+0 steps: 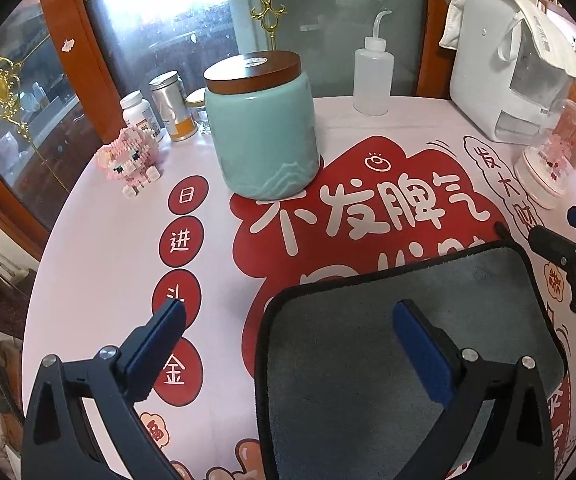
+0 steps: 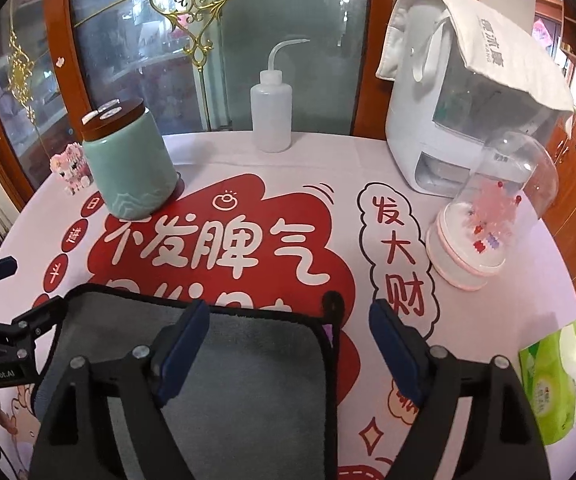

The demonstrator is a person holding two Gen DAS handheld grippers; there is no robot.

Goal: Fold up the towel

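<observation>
A grey towel (image 1: 368,368) with a black hem lies flat on the printed tablecloth (image 1: 100,264); it also shows in the right wrist view (image 2: 256,360). My left gripper (image 1: 288,340) is open, straddling the towel's far left corner, one finger over the cloth, the other over the towel. My right gripper (image 2: 288,340) is open, straddling the towel's far right corner, where a black loop (image 2: 333,304) sticks out. Each gripper shows at the edge of the other's view: the right one (image 1: 568,248), the left one (image 2: 8,320).
A teal jar (image 1: 264,128) with a brown lid, a squeeze bottle (image 1: 372,76), a white appliance (image 1: 508,60), a pink block figure (image 1: 128,160), small bottles (image 1: 160,108) and a domed ornament (image 2: 484,220) stand at the back. A green tissue pack (image 2: 556,380) lies right.
</observation>
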